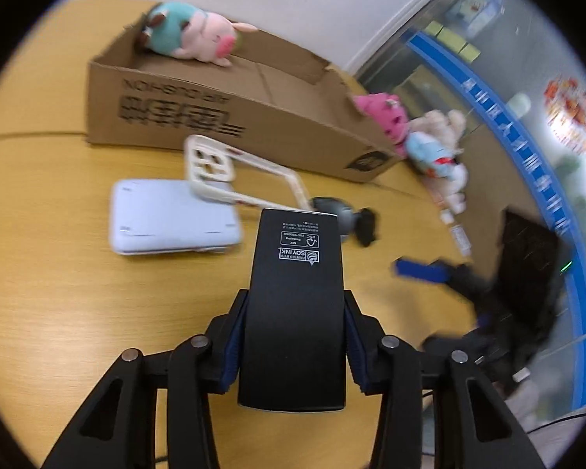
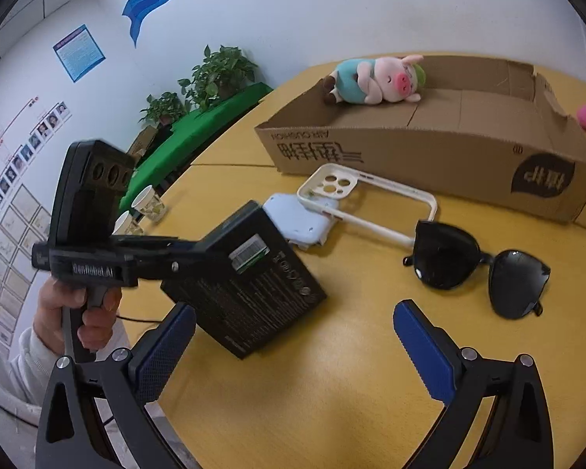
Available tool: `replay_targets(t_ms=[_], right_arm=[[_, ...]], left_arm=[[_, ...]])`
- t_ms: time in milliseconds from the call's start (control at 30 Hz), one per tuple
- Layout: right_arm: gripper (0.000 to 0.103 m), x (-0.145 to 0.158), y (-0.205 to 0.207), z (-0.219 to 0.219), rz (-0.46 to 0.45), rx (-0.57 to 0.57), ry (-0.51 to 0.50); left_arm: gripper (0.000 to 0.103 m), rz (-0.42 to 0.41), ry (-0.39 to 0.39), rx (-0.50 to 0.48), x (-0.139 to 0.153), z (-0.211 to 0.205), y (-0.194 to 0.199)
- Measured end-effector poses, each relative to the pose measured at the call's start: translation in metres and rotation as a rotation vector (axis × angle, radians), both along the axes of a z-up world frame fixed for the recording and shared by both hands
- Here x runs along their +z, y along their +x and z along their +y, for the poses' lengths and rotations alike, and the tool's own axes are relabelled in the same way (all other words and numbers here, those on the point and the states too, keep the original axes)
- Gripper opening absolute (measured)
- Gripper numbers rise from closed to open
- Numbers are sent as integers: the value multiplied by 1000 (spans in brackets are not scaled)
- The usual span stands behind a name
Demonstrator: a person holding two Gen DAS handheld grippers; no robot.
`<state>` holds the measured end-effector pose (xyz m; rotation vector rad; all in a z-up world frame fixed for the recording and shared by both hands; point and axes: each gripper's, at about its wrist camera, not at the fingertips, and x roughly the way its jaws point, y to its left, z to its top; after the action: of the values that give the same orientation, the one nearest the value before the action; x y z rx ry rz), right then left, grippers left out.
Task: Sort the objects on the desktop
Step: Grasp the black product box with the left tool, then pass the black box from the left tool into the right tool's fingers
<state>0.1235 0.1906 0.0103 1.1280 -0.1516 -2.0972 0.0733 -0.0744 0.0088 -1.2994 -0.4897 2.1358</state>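
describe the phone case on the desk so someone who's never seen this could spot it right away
Find the long cardboard box on the yellow table. Just before its printed side lies the phone case, one corner overlapping a pale blue pouch. It alone is an empty cream frame with camera holes.

The left gripper (image 1: pixel 293 336) clamps a black box (image 1: pixel 293 305) (label facing up) above the table (image 1: pixel 58 312), cardboard box (image 1: pixel 222 117) beyond.
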Motion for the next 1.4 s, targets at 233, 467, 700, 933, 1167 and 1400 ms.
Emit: replay_targets(t_ms=[233,467,700,933,1167,1400], right_arm=[[103,-11,8,9,-37,58,-90],[99,5,-19,53,-75,7,-508],[61,28,-45,61,3,-49,-479],[57,56,-95,50,62,-51,-383],[57,74,-174,57,60,-87,-356],[74,68,-250,74,-10,-113,-387]], left_arm=[[43,54,242,4,36,7,-12],[43,82,382,-77,52,25,-35],[42,117,357,-77,55,21,-59],[42,158,286,-90,68,30,-113],[41,175,252,-83,83,46,-194],[41,110,344,-90,74,68,-270]])
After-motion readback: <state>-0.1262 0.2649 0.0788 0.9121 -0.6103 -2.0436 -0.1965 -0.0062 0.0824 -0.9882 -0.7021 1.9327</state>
